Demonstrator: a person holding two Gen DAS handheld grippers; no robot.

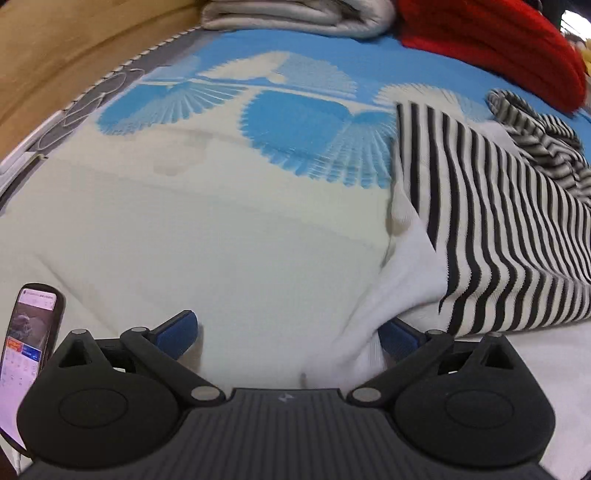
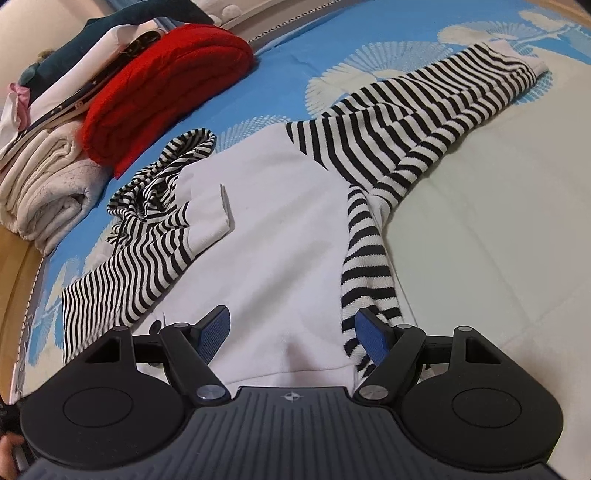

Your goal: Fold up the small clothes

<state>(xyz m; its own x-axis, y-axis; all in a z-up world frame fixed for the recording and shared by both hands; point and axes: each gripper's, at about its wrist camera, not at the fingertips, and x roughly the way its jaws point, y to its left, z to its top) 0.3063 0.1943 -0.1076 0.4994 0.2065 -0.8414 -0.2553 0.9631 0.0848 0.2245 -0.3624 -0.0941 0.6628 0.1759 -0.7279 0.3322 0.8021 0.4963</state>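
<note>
A small white top with black-and-white striped sleeves and hood (image 2: 280,206) lies spread on the bed. One striped sleeve (image 2: 424,118) stretches to the far right, the other (image 2: 125,266) lies at the left beside the crumpled hood (image 2: 162,184). My right gripper (image 2: 293,334) is open over the garment's near white hem, its right finger by a striped fold. In the left wrist view the garment (image 1: 491,206) lies at the right. My left gripper (image 1: 288,336) is open, with a white corner of the garment (image 1: 373,332) against its right finger.
A blue and cream bedspread (image 1: 221,221) covers the bed. A folded red garment (image 2: 162,92) and stacked folded clothes (image 2: 48,162) lie at the far left edge. A grey folded blanket (image 1: 295,14) lies at the back. A phone (image 1: 29,347) is mounted by the left gripper.
</note>
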